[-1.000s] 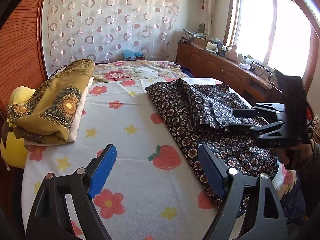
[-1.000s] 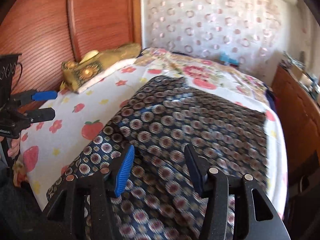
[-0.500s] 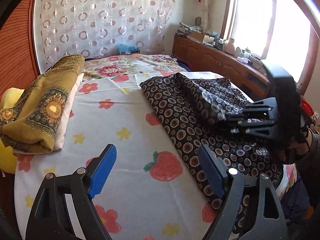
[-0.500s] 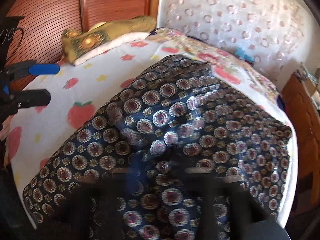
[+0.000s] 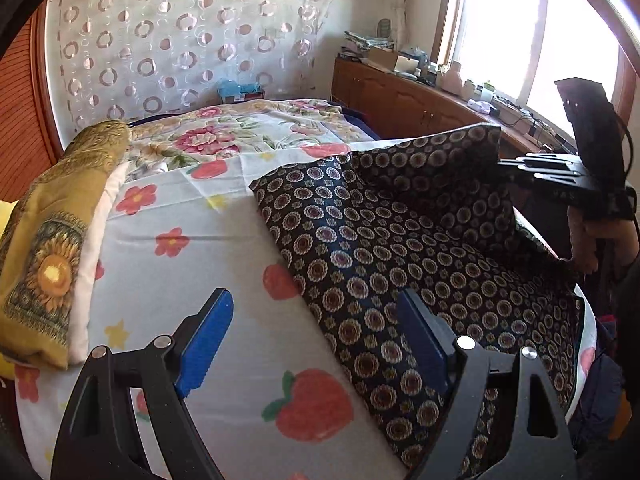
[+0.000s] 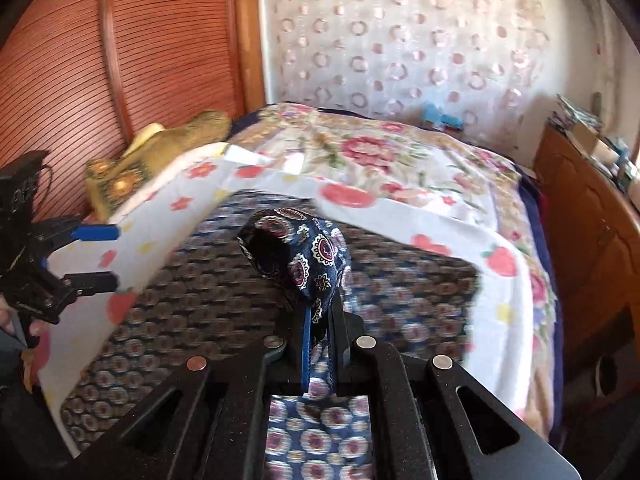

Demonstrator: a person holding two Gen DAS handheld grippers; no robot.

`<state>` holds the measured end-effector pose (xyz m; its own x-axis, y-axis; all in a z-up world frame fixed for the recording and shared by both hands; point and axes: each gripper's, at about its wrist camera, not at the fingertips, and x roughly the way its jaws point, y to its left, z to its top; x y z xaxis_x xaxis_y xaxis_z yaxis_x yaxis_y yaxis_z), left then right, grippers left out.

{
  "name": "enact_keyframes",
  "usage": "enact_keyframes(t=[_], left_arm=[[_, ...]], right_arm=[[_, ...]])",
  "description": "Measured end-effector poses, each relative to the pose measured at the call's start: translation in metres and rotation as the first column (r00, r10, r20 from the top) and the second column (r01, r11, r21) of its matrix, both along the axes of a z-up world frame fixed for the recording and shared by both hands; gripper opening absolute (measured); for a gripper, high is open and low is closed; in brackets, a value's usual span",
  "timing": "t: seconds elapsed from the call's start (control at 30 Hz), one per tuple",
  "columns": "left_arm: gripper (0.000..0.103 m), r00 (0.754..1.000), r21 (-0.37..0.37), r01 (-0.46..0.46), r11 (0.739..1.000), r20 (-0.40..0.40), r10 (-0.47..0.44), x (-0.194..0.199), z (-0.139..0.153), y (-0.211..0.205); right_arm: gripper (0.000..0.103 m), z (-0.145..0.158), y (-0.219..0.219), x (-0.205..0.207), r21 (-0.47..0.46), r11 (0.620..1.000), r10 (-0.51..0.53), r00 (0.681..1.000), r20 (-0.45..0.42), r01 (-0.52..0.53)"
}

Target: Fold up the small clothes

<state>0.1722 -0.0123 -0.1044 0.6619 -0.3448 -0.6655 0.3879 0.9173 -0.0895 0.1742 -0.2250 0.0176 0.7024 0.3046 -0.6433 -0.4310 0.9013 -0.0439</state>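
The dark cloth [image 5: 400,248] with the ring print lies on the right half of the bed [image 5: 192,264], its near edge running toward the near right corner. The right claw [image 6: 320,320] is clamped tight on a bunch of that cloth, and a knot of fabric bulges just past its tips. In the left view the far right flap stands up off the bed, hanging from the right claw [image 5: 516,168]; that lift looks like the start of a fold toward the left. The left claw [image 5: 312,336] hangs wide open and empty above the cloth's near left edge, probably placed to catch or steady that edge. A folded yellow cloth [image 5: 52,240] rests at the far left, well apart.

The right view is blurred, so the cloth's outline there is unclear. The pinch point is hidden in the left view, and the cloth's near right corner is cut off behind the left claw.
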Motion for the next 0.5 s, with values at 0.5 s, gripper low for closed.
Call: enact_keyframes(t=[0.5], left_arm=[[0.084,0.997,0.057,0.023,0.998,-0.074,-0.018,0.057,-0.013,-0.025]], right_arm=[[0.037,-0.005,-0.036,0.066,0.017,0.992,-0.127,0.99,-0.055,0.128]])
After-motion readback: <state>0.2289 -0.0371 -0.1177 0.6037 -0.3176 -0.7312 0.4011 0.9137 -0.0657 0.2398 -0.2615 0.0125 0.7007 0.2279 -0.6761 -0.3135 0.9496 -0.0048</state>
